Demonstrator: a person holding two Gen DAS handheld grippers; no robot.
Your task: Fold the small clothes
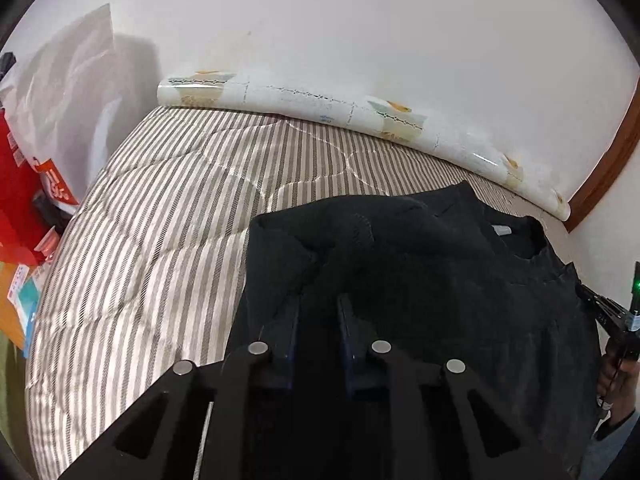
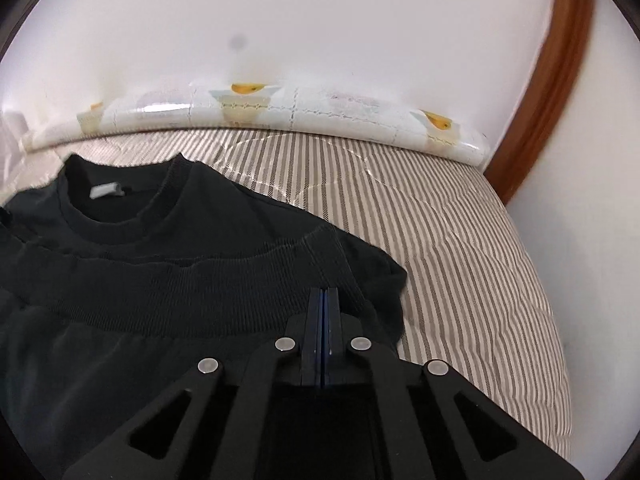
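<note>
A black shirt [image 1: 420, 264] lies on a striped quilt [image 1: 152, 216] that covers a bed, and it is partly folded: its ribbed hem [image 2: 192, 292] is laid across the body, just below the round collar [image 2: 120, 216]. A small grey label [image 2: 105, 190] shows inside the collar. In the left wrist view the shirt fills the right half of the bed, with one bunched part near its far left corner. The left gripper [image 1: 318, 320] points down at the shirt; its fingers [image 1: 290, 328] stand a little apart with only a narrow gap, and dark cloth lies under and between them, but I cannot tell if the pads really press on it. The right gripper [image 2: 323, 320] is over the right end of the hem, near the shirt's right edge, and its two fingers [image 2: 314, 320] are closed flat against each other; no cloth is seen between them. At the right edge of the left wrist view, part of the right gripper with a green light is visible, together with a hand [image 1: 618, 384] and a sleeve. Along the white wall [image 1: 360, 32] at the far side of the bed rests a long roll [image 1: 360, 116] of patterned plastic sheet. A brown wooden frame [image 2: 548, 92] stands at the right, and red boxes [image 1: 20, 200] stand beside the bed at the left.
</note>
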